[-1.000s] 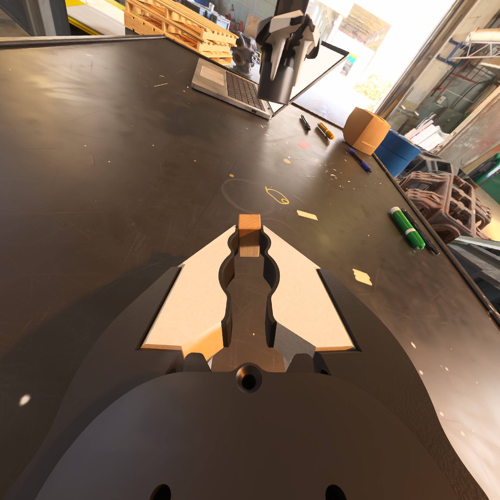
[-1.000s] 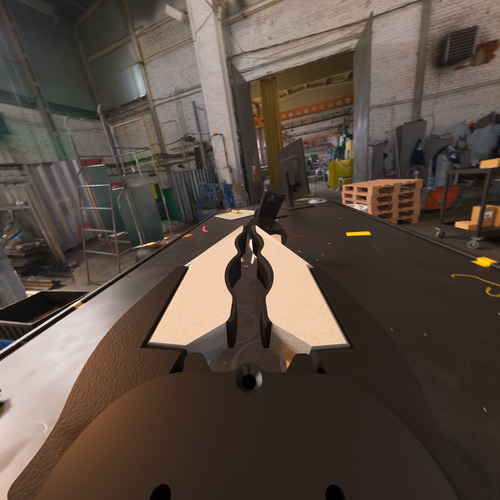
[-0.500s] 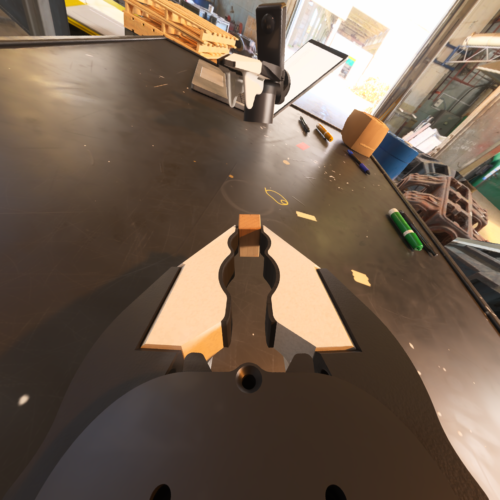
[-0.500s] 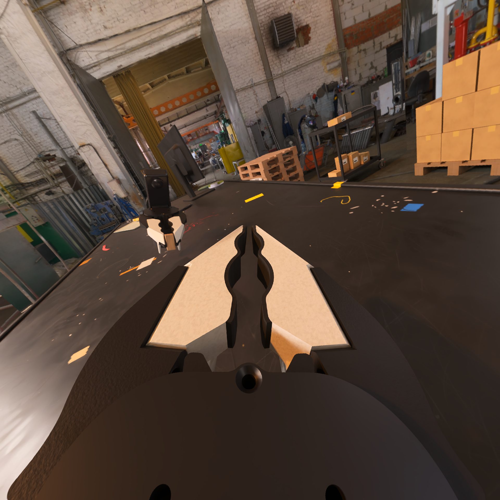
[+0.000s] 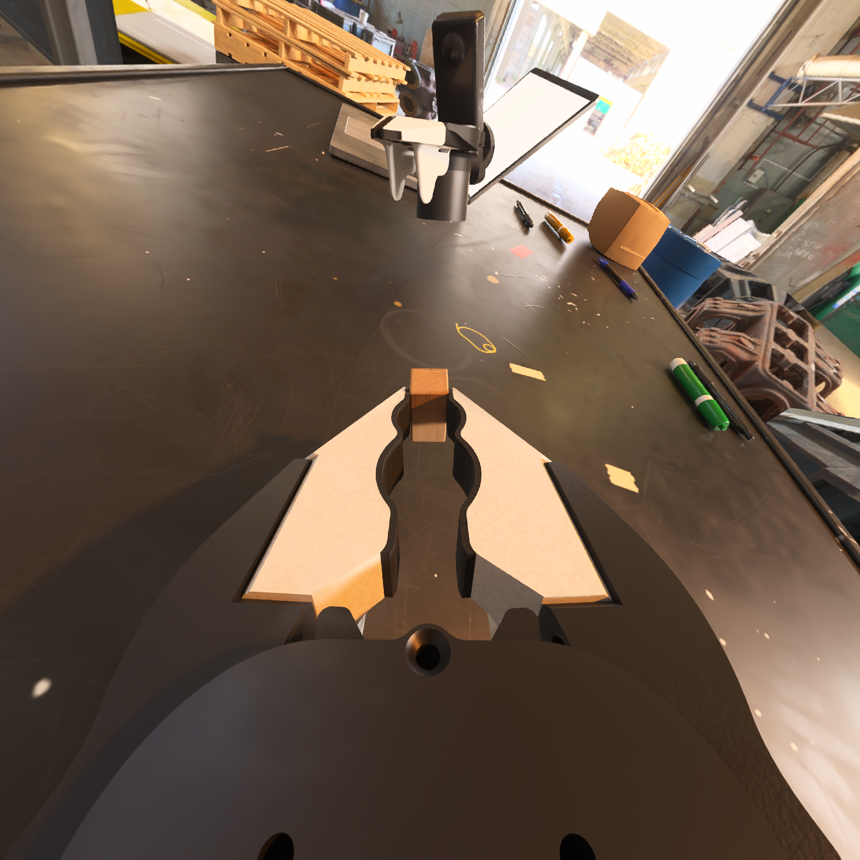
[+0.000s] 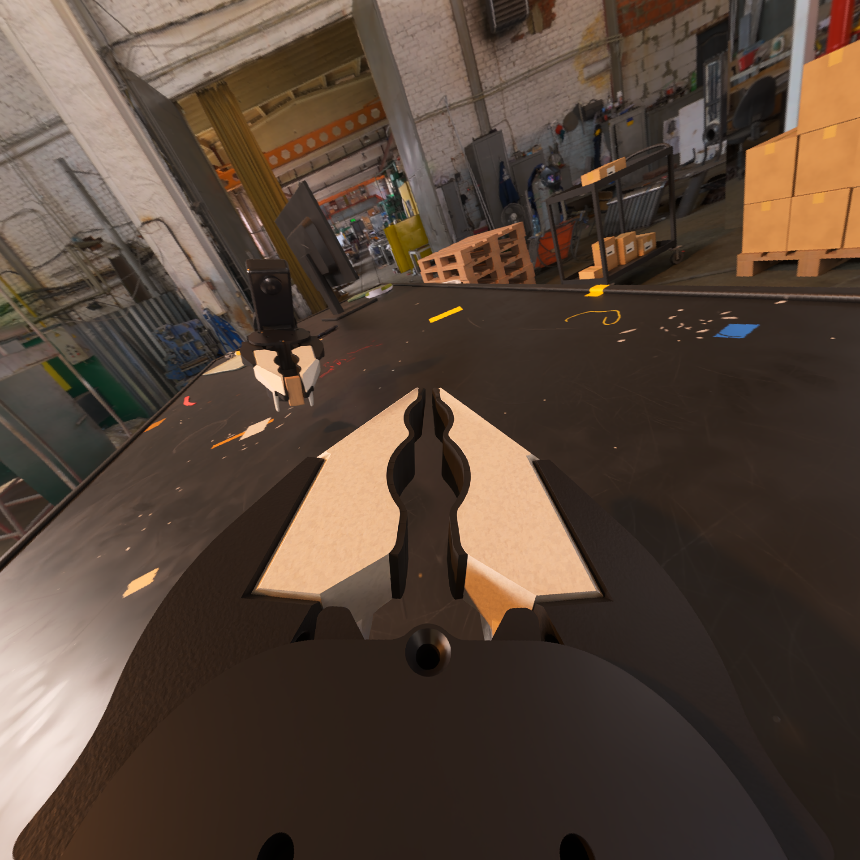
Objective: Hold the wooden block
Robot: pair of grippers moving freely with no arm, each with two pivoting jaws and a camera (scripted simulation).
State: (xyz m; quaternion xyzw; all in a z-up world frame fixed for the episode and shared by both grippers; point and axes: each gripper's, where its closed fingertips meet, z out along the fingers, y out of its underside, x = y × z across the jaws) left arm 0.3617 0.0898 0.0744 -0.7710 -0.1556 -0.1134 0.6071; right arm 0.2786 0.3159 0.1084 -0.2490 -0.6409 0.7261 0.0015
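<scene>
My left gripper [image 5: 428, 395] is shut on a small wooden block [image 5: 429, 403], which stands between its fingertips above the dark table [image 5: 186, 325]. From the right wrist view, the left gripper [image 6: 293, 402] hangs above the table at the left with the block [image 6: 294, 391] in its fingers. My right gripper [image 6: 428, 391] is shut and empty, its fingertips almost touching. In the left wrist view it [image 5: 412, 191] hovers far ahead, fingers pointing down, in front of a laptop [image 5: 526, 125].
At the table's right edge lie a green marker [image 5: 696, 394], a blue pen [image 5: 617, 278], an orange marker [image 5: 559, 228], a black pen [image 5: 523, 214] and a cardboard box [image 5: 626, 228]. Tape scraps [image 5: 621, 478] dot the table. Wooden pallets [image 5: 307, 46] stand beyond.
The right gripper has swung round to its right and dropped lower above the table by the laptop. The left gripper keeps the block and has hardly moved.
</scene>
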